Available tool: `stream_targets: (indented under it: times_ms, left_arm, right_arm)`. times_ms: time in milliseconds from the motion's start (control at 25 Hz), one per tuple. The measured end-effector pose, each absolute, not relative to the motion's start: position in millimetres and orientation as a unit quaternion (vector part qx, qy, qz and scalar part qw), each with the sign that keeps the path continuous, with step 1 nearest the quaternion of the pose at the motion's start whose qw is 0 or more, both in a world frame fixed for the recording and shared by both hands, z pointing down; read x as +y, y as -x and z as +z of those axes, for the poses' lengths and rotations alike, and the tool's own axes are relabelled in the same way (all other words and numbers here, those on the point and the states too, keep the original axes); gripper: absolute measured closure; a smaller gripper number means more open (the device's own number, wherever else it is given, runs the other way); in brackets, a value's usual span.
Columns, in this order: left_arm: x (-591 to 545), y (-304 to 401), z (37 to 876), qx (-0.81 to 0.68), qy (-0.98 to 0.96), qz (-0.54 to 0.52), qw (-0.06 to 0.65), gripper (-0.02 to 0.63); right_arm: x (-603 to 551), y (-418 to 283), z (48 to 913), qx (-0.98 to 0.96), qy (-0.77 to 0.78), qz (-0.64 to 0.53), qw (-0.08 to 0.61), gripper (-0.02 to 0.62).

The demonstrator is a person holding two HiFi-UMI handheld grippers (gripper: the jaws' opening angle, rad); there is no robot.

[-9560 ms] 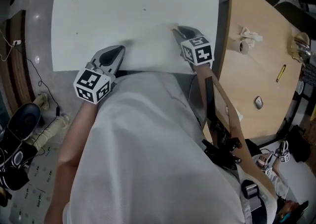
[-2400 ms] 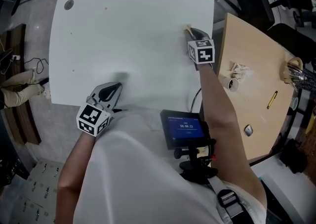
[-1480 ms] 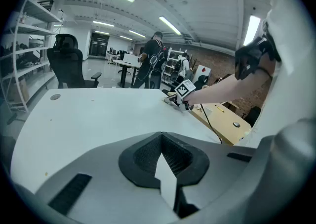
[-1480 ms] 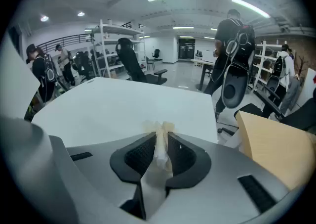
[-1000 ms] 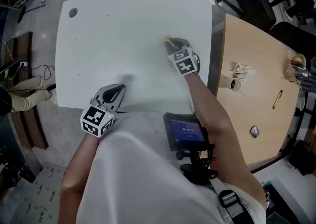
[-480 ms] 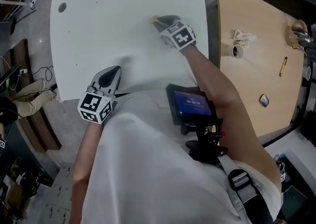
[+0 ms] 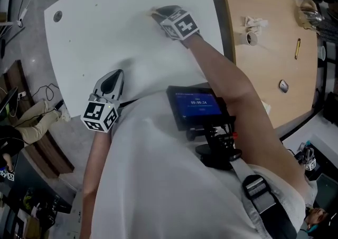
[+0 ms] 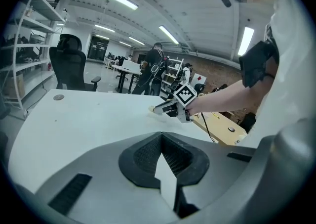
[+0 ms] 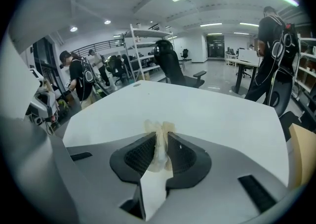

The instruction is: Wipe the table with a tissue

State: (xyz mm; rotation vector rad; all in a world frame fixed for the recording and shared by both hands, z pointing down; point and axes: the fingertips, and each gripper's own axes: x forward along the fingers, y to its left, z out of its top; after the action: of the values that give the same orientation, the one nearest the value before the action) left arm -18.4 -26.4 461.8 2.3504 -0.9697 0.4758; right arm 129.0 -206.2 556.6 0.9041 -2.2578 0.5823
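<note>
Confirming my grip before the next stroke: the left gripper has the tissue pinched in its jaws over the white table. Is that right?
Not quite. It is the right gripper that has the tissue pinched in its jaws over the white table, as the right gripper view shows. The left gripper has nothing between its jaws.

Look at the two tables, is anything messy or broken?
Nothing looks spilled or broken. The one untidy spot is some crumpled white paper lying loose on the wooden table, right next to a small cup. The white table shows no spill.
</note>
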Motion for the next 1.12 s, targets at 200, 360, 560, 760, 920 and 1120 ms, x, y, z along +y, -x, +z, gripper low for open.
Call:
stream_targets:
  times_ms: [200,360,560,760,920,1120]
  left_arm:
    - [-32,42,463,-0.359,-0.875,0.171,0.276,0.601]
    - [-35,74,471,-0.356,-0.873,0.162,0.29,0.6]
    - [-24,64,483,-0.358,-0.87,0.144,0.306,0.6]
    - [-16,55,486,-0.359,-0.87,0.136,0.309,0.601]
    - [-23,52,482,-0.362,-0.873,0.122,0.304,0.6]
    - [-37,81,481,-0.382,-0.857,0.107,0.33,0.6]
  right_arm:
    - [-227,-103,550,-0.856,-0.355,0.224,0.302,0.522]
    - [-243,-68,554,-0.851,-0.367,0.229,0.297,0.522]
    - [-248,-84,557,-0.842,-0.387,0.225,0.3,0.522]
    - [-255,-87,558,-0.839,-0.397,0.224,0.296,0.522]
    - [-268,-66,558,-0.848,-0.377,0.21,0.307,0.522]
    - [-297,4,563,-0.869,-0.308,0.176,0.346,0.522]
